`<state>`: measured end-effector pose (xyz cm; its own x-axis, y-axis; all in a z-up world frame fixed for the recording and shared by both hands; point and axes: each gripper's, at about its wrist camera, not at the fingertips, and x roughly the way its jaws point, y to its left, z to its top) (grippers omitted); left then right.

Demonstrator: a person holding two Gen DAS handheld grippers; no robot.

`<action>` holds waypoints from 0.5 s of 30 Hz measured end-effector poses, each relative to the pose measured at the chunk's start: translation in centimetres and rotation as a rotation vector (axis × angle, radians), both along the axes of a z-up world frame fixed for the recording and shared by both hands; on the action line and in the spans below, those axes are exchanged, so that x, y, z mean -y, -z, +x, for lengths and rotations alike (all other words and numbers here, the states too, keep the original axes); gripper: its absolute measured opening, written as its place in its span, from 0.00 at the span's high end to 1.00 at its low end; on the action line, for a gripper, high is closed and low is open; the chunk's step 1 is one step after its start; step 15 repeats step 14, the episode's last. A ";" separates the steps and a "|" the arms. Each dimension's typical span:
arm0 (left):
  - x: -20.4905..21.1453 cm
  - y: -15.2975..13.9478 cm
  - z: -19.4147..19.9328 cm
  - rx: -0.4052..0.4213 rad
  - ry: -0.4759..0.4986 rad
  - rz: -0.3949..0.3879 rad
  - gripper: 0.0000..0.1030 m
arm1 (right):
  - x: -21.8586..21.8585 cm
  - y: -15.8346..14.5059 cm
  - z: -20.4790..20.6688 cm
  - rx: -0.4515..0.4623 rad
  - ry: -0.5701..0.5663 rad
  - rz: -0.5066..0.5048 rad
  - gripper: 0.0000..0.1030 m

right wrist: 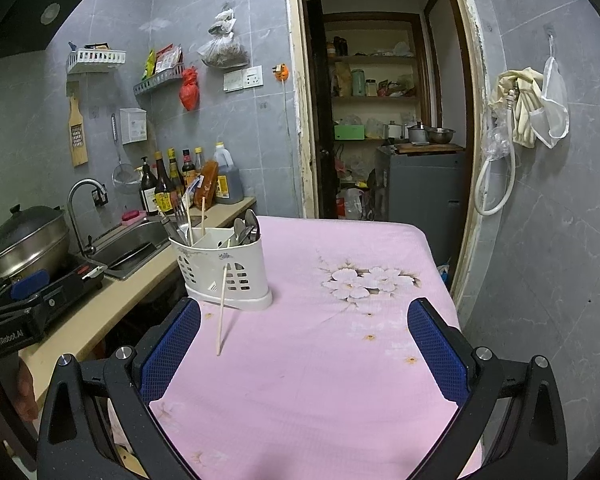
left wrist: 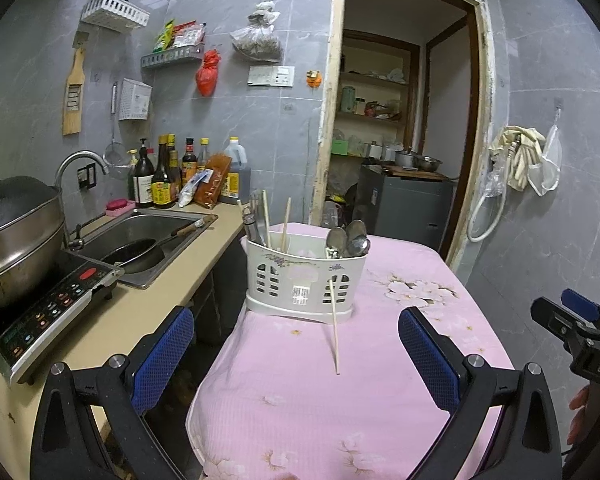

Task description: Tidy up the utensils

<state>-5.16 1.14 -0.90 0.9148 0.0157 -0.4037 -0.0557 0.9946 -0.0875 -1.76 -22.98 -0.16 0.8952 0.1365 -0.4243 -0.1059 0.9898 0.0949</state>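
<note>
Spoon handles (left wrist: 334,254) — hidden inside caddy (left wrist: 306,280)

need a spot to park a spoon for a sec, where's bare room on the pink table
Free: the cloth between the two grippers and the caddy, right of the loose chopstick, and the whole right side around the flower print. Crowded: the caddy's corner with the chopstick leaning on it, and the counter with stove, sink and bottles.

Both wrist cams low over pink table (left wrist: 300,400), facing fwd, near, both share utensil caddy (left wrist: 306,280) & doorway (right wrist: 384,92)
</note>
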 end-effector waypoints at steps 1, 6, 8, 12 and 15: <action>-0.1 0.0 0.0 -0.002 -0.008 0.002 0.00 | -0.1 0.0 0.0 -0.001 0.000 -0.001 0.01; -0.5 -0.1 0.1 0.013 -0.013 -0.009 0.00 | -0.2 0.0 0.1 -0.004 0.003 -0.001 0.01; -0.4 -0.2 0.3 0.013 -0.018 0.007 0.00 | -0.3 0.0 0.2 -0.006 0.006 -0.001 0.01; -0.4 -0.2 0.5 0.010 -0.019 0.012 0.00 | -0.5 0.1 0.4 -0.013 0.012 -0.001 0.01; -0.4 -0.2 0.6 0.007 -0.020 0.013 0.00 | -0.5 0.2 0.5 -0.015 0.013 0.000 0.01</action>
